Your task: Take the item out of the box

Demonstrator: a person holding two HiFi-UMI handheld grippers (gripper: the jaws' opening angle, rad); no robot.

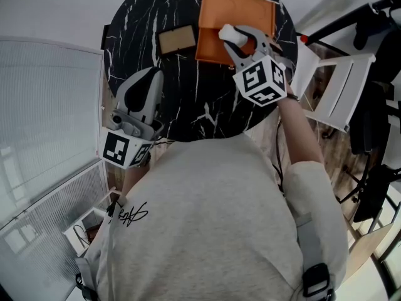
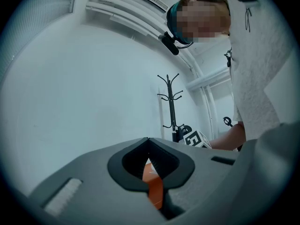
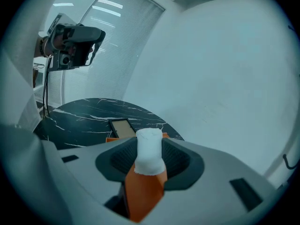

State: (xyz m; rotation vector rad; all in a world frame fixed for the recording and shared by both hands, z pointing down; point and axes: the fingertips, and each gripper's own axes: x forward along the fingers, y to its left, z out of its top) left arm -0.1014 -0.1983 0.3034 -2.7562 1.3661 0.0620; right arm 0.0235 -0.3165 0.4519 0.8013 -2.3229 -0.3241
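Orange box [image 1: 250, 14] partly behind right gripper [image 1: 232, 37]

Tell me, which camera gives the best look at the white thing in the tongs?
The right gripper view: the white item sits large and central, clamped between the right tongs. The head view shows it small, from above, over the orange box. The left gripper view does not show it at all.

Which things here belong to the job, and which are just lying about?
Job: white item, clamped in the right hand-held gripper; orange box below it.
Lying about: tan flat piece on the black table; white chair; coat stand; left hand-held gripper, shut on nothing.
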